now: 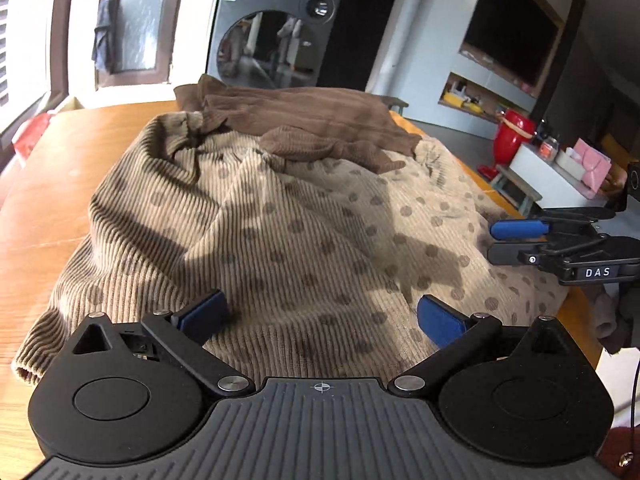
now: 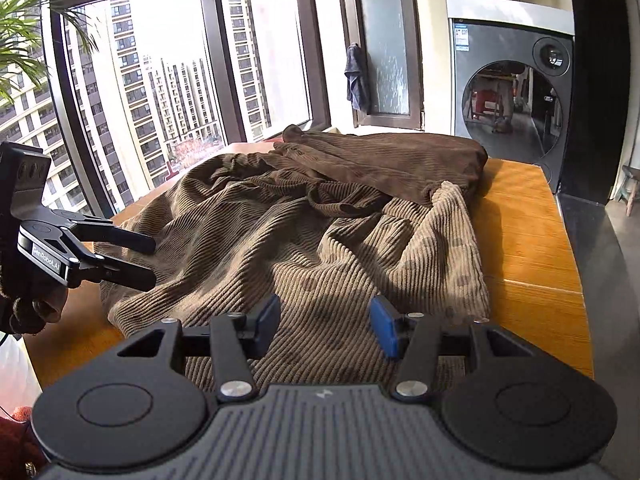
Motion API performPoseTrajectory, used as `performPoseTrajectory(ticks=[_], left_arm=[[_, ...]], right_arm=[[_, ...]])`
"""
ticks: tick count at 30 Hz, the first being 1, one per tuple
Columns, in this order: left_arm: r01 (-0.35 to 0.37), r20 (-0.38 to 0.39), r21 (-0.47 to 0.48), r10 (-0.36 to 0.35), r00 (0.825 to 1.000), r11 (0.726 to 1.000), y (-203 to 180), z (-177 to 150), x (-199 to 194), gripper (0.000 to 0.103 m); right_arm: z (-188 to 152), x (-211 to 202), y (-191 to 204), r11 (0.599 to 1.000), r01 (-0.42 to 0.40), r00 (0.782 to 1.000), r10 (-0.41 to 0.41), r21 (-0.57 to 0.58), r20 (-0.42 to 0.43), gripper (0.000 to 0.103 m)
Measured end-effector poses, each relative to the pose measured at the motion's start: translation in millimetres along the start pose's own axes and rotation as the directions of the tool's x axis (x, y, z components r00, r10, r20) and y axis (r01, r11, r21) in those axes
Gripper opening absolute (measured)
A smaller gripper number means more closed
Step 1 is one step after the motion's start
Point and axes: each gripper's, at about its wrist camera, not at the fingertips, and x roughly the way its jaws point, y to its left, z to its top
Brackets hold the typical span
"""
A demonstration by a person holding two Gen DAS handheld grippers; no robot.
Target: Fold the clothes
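A wooden table [image 2: 520, 240] spreads beyond the fingers. Far ahead stands a washer [image 2: 512, 92], with a window [image 2: 160, 100] to their left. A red vase [image 1: 514, 132] sits far right.

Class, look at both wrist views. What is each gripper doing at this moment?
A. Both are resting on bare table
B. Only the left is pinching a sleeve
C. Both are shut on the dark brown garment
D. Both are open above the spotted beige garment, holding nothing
D: the left gripper and right gripper both show spread blue pads with only the spotted beige garment beneath, nothing gripped.
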Motion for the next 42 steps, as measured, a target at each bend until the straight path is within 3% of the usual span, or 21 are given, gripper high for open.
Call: performPoseTrajectory(ticks=[3,5,11,12,15,18,23,26,27,28,30,32,38,42], left_arm=[[-0.014,-0.031,0.068,0.017,0.999,0.998,-19.0,-13.3,-10.7,0.103],[0.012,-0.056,0.109,-0.006,0.998,0.994,-31.5,-21.5,-17.6,0.103],[0.148,-0.096,0.104,-0.139,0.986,0.983,-43.2,-29.5,-40.8,0.103],[0.142,-0.083,0.091,-0.135,0.987,0.986,-39.4,-26.7,-44.2,0.103],[0.100,-0.029,0.049,-0.098,0.995,0.994,-25.1,-15.6,-54.2,0.103],[0.059,0.015,0.024,-0.059,0.998,0.998,-16.2,-6.9,-63.3,0.103],[0.022,0.071,0.004,-0.023,0.997,1.000,-9.0,-0.3,-77.5,0.103],[0.001,0.104,-0.009,0.000,0.995,1.000,-4.6,3.6,-85.9,0.103],[-0.006,0.115,-0.013,0.007,0.993,1.000,-3.2,4.9,-88.7,0.103],[-0.013,0.126,-0.018,0.015,0.992,1.000,-1.7,6.3,-91.6,0.103],[-0.023,0.130,-0.021,0.026,0.991,1.000,1.1,6.0,-93.4,0.103],[-0.028,0.130,-0.026,0.032,0.991,0.999,3.2,4.9,-93.9,0.103],[0.003,0.127,-0.032,0.001,0.992,0.999,4.6,5.8,-90.5,0.103],[0.092,0.102,0.005,-0.092,0.990,0.996,-9.1,8.8,-77.7,0.103]], right_arm=[[-13.8,1.6,7.0,0.999,0.007,0.999,-0.009,-0.050,-0.031,0.051],[-23.4,-10.4,9.2,0.996,0.020,0.999,-0.023,-0.086,-0.041,0.052],[-41.0,-48.3,-4.7,0.992,0.105,0.992,-0.110,-0.069,-0.067,0.060],[-41.7,-54.2,-3.9,0.993,0.101,0.992,-0.105,-0.063,-0.064,0.059],[-39.6,-68.7,13.4,0.994,0.004,0.999,-0.008,-0.105,-0.036,0.059],[-37.6,-71.3,43.1,0.972,-0.074,0.997,0.069,-0.223,-0.030,0.059],[-39.9,-49.7,76.5,0.929,-0.155,0.986,0.124,-0.335,-0.112,0.058],[-40.6,-36.0,81.0,0.913,-0.175,0.981,0.129,-0.368,-0.147,0.041],[-39.9,-33.1,80.3,0.916,-0.179,0.980,0.133,-0.359,-0.149,0.026],[-37.5,-31.3,78.9,0.921,-0.178,0.980,0.135,-0.345,-0.145,0.005],[-26.7,-33.1,72.5,0.941,-0.167,0.983,0.137,-0.294,-0.118,0.003],[-15.8,-45.3,62.2,0.956,-0.204,0.978,0.188,-0.211,-0.093,0.003],[-24.5,-68.2,53.8,0.933,-0.342,0.934,0.324,-0.109,-0.153,0.004],[-19.5,-86.0,30.1,0.964,-0.258,0.965,0.254,-0.063,-0.060,0.010]])
